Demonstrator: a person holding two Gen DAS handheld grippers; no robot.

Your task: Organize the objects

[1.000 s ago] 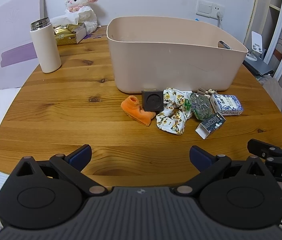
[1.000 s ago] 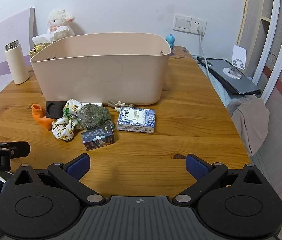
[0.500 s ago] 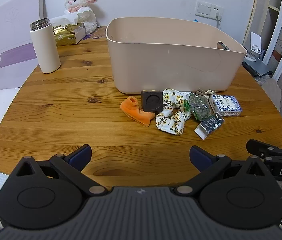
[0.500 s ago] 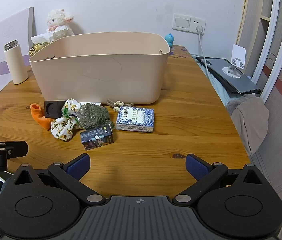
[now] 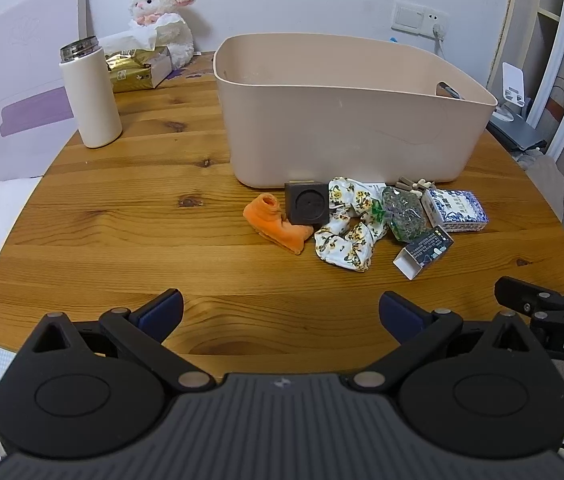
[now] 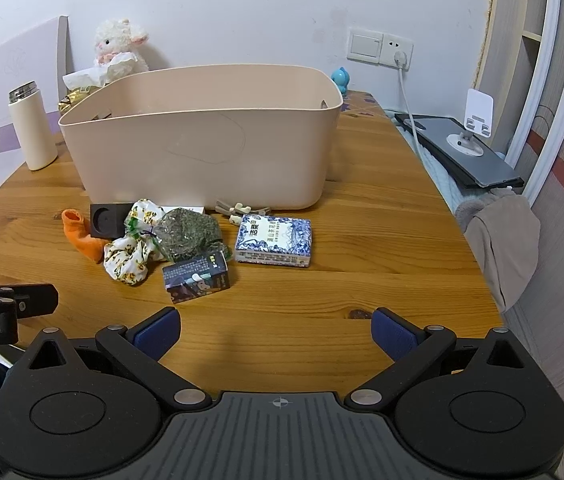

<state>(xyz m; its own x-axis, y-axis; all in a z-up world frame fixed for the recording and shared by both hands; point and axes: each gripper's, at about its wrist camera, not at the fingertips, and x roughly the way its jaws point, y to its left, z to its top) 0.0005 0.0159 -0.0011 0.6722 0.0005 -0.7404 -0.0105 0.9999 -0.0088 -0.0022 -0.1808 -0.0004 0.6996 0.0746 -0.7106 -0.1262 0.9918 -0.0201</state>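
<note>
My left gripper (image 5: 279,310) is spread wide with nothing between its blue pads, and so is my right gripper (image 6: 275,326); both hang over the near edge of the table (image 5: 121,240), side by side. Nothing is picked up yet, so I judge this the very start: choosing a first piece from the pile ahead of my fingers and reaching for it.

Straight ahead of my right fingers, nearest, lies the dark box (image 6: 197,277), a small printed carton with crisp edges. Just past it to the right lies the blue-and-white box (image 6: 273,240), flat and rectangular. Ahead of my left fingers, and a little right, sits the floral scrunchie (image 5: 350,226), soft gathered cloth, touching a crinkly clear bag (image 5: 406,214) of green bits. Left of the scrunchie a dark square block (image 5: 306,207) with a round recess leans over the orange sock (image 5: 275,228), fleecy and limp. A few small pale clips (image 6: 241,210) lie against the bin's foot.

Beyond everything stands the bin (image 6: 201,148), a smooth beige plastic tub with rounded corners, open on top; it looks like the place for it all.

The next move calls for dropping forward onto one piece. The cartons should pinch cleanly across their narrow sides; the cloth and bag will likely bunch, so I would close on a thick fold.
</note>
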